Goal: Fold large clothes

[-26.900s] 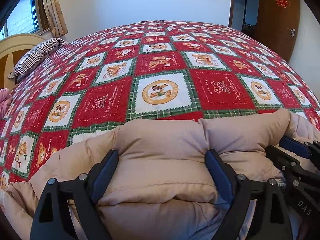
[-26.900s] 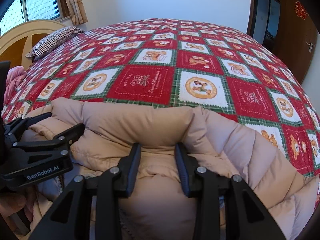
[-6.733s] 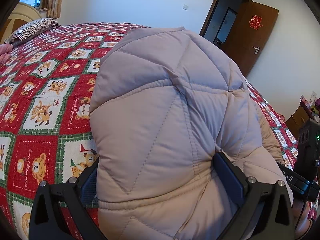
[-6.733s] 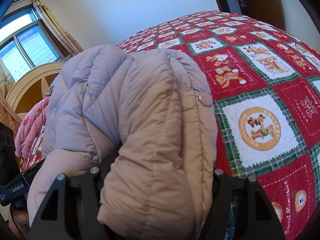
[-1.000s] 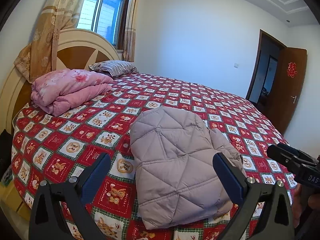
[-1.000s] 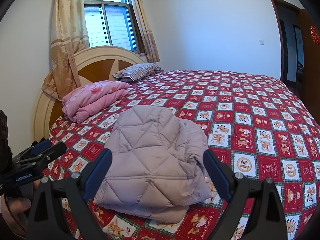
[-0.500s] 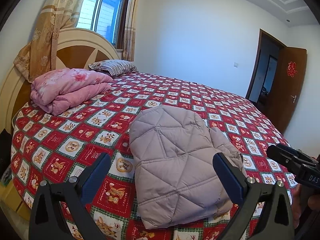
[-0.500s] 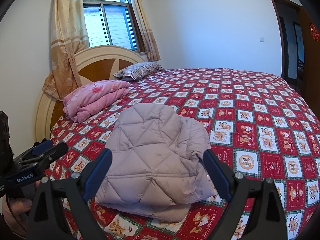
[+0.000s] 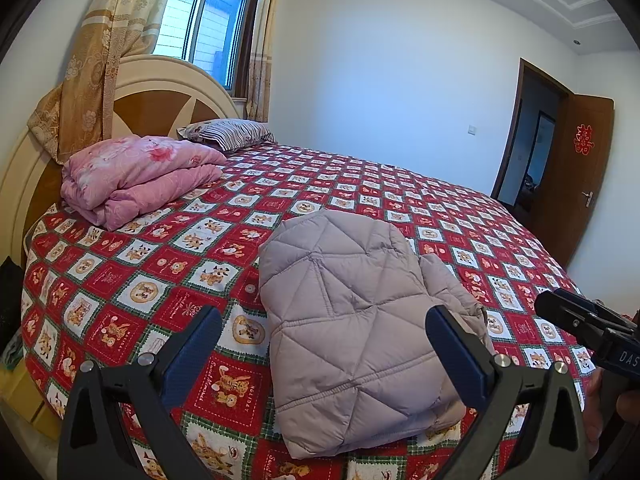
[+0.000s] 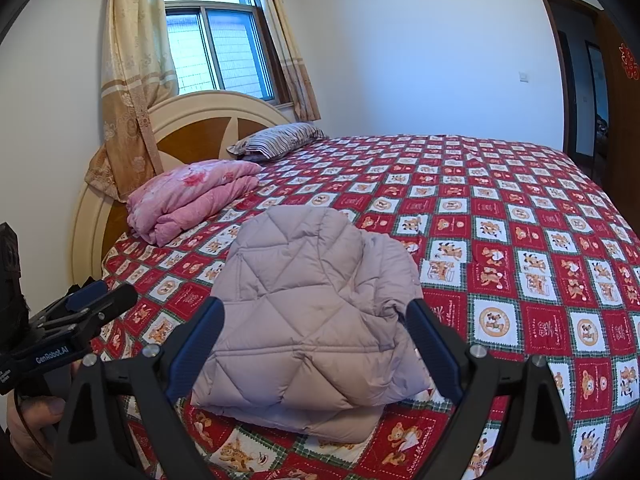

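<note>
Folded puffer jacket (image 9: 360, 320) on bedspread (image 9: 400, 192), left tool (image 9: 326, 330) and right tool (image 10: 316, 324) wide open, empty, touching nothing

A pale mauve-grey quilted down jacket (image 9: 360, 320) (image 10: 316, 312) lies folded into a compact, puffy bundle near the bed's front edge. Diamond-stitched panels face up. Layers are stacked beneath the top panel, and a rounded fold bulges out along the right side. Nothing touches it.
</note>
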A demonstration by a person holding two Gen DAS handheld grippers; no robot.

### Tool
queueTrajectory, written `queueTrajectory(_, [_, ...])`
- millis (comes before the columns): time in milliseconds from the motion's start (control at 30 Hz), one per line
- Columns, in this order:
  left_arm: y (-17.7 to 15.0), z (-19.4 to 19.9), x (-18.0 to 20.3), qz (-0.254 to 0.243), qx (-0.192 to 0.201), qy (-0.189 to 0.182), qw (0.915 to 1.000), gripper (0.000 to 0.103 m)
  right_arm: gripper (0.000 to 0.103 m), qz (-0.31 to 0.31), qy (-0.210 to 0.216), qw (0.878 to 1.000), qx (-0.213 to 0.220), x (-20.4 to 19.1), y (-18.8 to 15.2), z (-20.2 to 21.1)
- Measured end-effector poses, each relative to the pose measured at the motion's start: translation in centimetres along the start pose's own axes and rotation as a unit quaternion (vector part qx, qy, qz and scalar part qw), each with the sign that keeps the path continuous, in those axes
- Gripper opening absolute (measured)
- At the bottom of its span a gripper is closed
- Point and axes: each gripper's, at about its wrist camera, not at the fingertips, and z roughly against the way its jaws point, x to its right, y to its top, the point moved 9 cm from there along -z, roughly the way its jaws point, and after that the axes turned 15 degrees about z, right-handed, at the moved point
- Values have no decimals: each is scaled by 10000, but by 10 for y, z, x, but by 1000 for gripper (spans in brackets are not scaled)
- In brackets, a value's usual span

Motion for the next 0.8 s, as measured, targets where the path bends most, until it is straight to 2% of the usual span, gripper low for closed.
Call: queueTrajectory(800, [-1, -1, 0, -200, 39, 137, 9997, 102, 94, 6, -9, 10000, 17, -1, 0, 0])
